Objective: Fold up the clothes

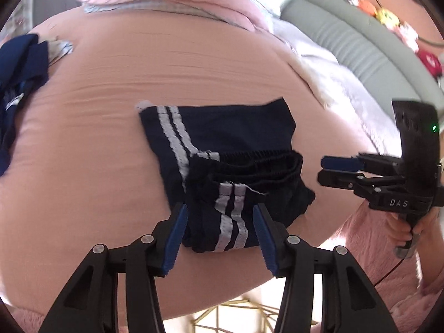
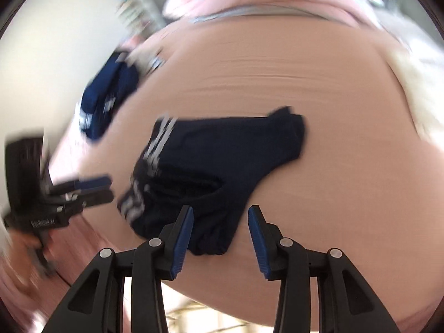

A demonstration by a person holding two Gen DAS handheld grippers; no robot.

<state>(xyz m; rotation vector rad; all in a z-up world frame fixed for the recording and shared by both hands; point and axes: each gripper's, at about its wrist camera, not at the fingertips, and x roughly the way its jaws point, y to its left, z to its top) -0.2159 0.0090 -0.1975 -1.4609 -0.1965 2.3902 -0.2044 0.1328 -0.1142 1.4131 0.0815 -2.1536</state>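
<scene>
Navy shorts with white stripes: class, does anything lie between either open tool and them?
Nothing visible does. The navy shorts lie folded on the pink bed cover, with the left tool open at their near edge and the right tool open just above them.

Navy white-striped shorts (image 1: pixel 222 149); pink sheet (image 1: pixel 111 111)

Left wrist view: looks forward and down along the left gripper (image 1: pixel 220 230), close above the pink bed (image 1: pixel 111 144). Right wrist view: same downward attitude, set further right, image motion-blurred. Shared field: the dark shorts (image 1: pixel 222 149) at centre, the blue garment (image 2: pixel 108 97) far left; each view catches the other gripper at its edge.
</scene>
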